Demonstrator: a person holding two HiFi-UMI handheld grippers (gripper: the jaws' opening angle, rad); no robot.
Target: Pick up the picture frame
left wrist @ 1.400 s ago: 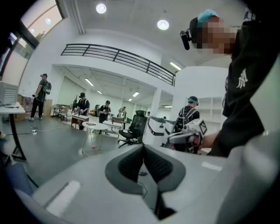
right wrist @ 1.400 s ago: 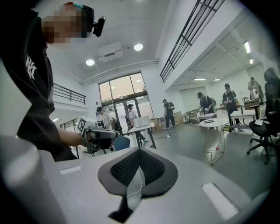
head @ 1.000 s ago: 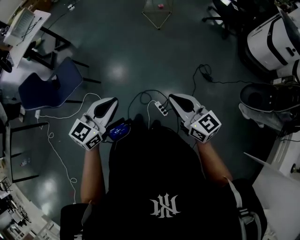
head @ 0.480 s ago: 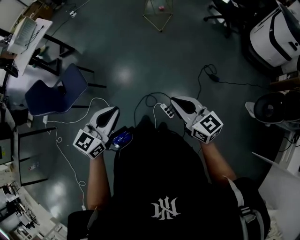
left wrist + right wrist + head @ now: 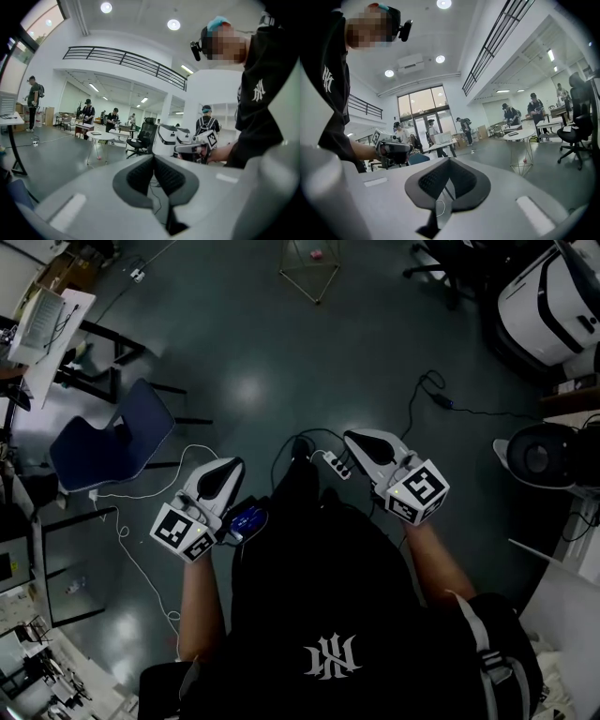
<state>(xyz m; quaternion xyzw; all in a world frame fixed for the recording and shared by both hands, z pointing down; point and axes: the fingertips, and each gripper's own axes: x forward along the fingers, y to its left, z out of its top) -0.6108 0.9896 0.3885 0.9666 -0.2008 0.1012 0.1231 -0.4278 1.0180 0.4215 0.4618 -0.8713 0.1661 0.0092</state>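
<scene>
Above the floor (image 5: 253,324), on either side of the power strip (image 5: 326,461), we hold the left gripper (image 5: 228,468) and the right gripper (image 5: 354,439), each with its jaws clenched together on nothing. A blue chair (image 5: 105,432) stands well left of the power strip. We cannot tell where the picture frame is.

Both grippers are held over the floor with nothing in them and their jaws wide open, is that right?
No: the jaws are shut, not wide open. The left gripper and right gripper each show jaws pressed together in their own views. They are over the floor with nothing in them.
</scene>
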